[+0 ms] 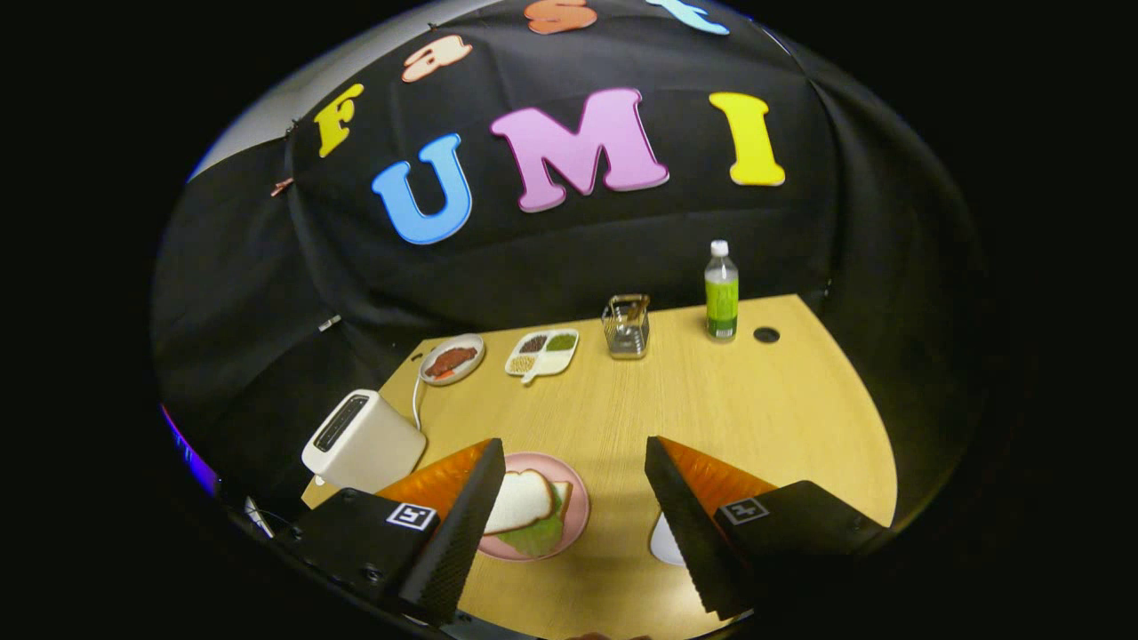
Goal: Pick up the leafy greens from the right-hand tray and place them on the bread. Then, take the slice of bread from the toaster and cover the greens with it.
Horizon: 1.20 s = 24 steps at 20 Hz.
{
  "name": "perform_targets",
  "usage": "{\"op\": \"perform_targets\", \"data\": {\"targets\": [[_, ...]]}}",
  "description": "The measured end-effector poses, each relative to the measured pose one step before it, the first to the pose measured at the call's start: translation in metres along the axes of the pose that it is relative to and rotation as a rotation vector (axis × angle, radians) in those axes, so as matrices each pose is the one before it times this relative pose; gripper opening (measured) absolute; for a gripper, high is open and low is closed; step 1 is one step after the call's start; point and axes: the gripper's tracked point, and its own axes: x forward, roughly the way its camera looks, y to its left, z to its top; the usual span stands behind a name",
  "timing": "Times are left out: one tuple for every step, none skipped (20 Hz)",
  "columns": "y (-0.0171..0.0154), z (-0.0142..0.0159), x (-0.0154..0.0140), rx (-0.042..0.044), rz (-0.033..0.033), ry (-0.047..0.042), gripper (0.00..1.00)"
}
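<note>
- Gripper (573,498): released, fingers spread wide, nothing between them but bare table (711,400).
- Landmark: pink plate (578,516), just ahead of the left finger and partly hidden behind it.
- On the plate: slice of bread (524,498) lying flat on top of leafy greens (538,536); a green fringe pokes out along the slice's near edge. A 2nd slice beneath cannot be told apart.
- Bread's long axis runs slantwise, domed top toward the toaster, flat end toward the right finger.
- White tray (662,542): right of the plate, mostly hidden behind the right finger; contents not visible.
- Toaster (364,440): left of the plate and just beyond it, slot looks dark, no slice seen standing in it.
- Judgement: both steps look done, greens placed and covered; nothing left but pulling away.
- Well beyond the plate: small dish (452,360) of reddish food, divided dish (542,352), metal holder (627,327), bottle (721,292).
</note>
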Motion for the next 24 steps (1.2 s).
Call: {"op": "perform_targets", "data": {"targets": [[-0.00222,0.01489,-0.01423,-0.00645,0.00091,-0.04387,0.99],[-0.003,0.01535,-0.01121,-0.00389,-0.00318,-0.04517,0.99],[-0.00407,0.01765,-0.01127,-0.00664,-0.00632,-0.04972,0.99],[-0.00517,0.01762,-0.01255,-0.00983,-0.00609,-0.04452,0.99],[-0.00414,0.01721,-0.01157,-0.01539,-0.00366,-0.04249,0.99],[-0.00422,0.01424,-0.01049,-0.02228,-0.00582,-0.0365,0.99],[-0.00713,0.01421,-0.01392,-0.01686,-0.01254,-0.02921,0.99],[-0.00548,0.01331,-0.01159,-0.00617,-0.00635,-0.03635,0.99],[-0.00038,0.01051,-0.0116,0.00025,-0.00316,-0.03271,0.99],[-0.00525,0.00827,-0.00976,-0.00019,-0.01471,-0.02918,0.99],[-0.00787,0.00187,-0.00813,-0.00731,-0.0205,-0.02074,0.99],[-0.00805,-0.00026,-0.00806,-0.01243,-0.02481,-0.01087,0.99],[-0.00455,-0.00382,-0.00731,-0.01267,-0.0204,0.00419,0.99],[-0.00232,-0.00718,-0.00638,-0.01,-0.01294,0.01397,0.98],[0.0011,-0.00656,-0.00545,-0.00977,-0.00687,0.01687,0.98],[0.00027,-0.0066,-0.00355,-0.01192,-0.00917,0.01773,0.99],[-0.00249,-0.00503,-0.00188,-0.01295,-0.01278,0.01216,0.99],[-0.0003,-0.00544,-0.00223,-0.00975,-0.01013,0.00996,0.99],[0.00295,-0.00549,-0.00116,-0.00314,-0.00783,0.01486,0.98],[0.00366,-0.00644,0.00031,0.00164,-0.00476,0.01659,0.99],[0.00396,-0.00442,0.00034,0.00311,-0.00138,0.01702,0.99],[0.00427,-0.00122,0.00018,0.00253,-0.00213,0.00916,0.99],[0.00495,0.00143,0.00164,0.0011,-0.00097,-0.00249,0.99],[0.00393,0.00299,0.00079,-0.0026,-0.00185,-0.00264,0.99]]}}
